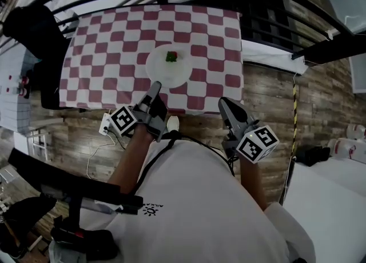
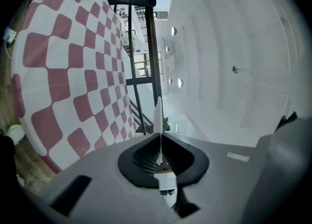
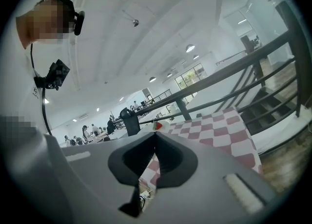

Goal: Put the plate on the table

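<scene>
Seen from the head view, a person stands at the near edge of a counter (image 1: 103,56) draped in a red-and-white checked cloth (image 1: 206,33). The left gripper (image 1: 155,86) reaches in at 6 o'clock of a white plate (image 1: 162,73), and its fingers are clamped on the plate's near rim. The left gripper view shows that rim as a thin white sliver between them. The plate lies over the middle of the cloth, though no view shows whether it rests there. A small red-and-green morsel (image 1: 171,56) sits at 12 o'clock on the plate. At 4 o'clock of the plate, by the counter's near edge, the right gripper (image 1: 224,103) has its fingers pressed together, holding nothing.
</scene>
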